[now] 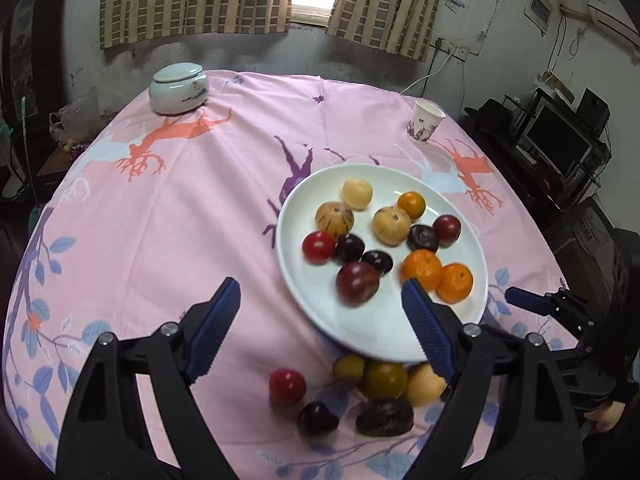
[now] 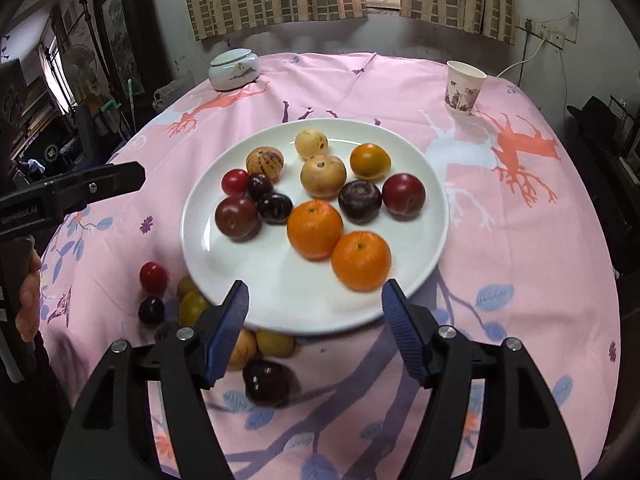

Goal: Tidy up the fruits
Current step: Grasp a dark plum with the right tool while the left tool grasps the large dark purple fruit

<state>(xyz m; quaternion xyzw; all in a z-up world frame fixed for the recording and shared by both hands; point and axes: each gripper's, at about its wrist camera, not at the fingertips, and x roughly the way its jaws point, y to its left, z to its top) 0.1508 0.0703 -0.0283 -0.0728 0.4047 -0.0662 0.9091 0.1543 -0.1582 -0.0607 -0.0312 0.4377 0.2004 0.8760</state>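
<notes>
Fruits (image 2: 316, 200) piled on white plate (image 2: 424, 248), more loose beside it; my left tongs (image 1: 320, 304) and right tongs (image 2: 314, 300) both gape wide, empty.

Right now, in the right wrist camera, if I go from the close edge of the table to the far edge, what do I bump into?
Near to far: dark plum on the cloth → nearest orange on the plate → spotted tan fruit → pale yellow fruit → paper cup → lidded ceramic jar.
</notes>
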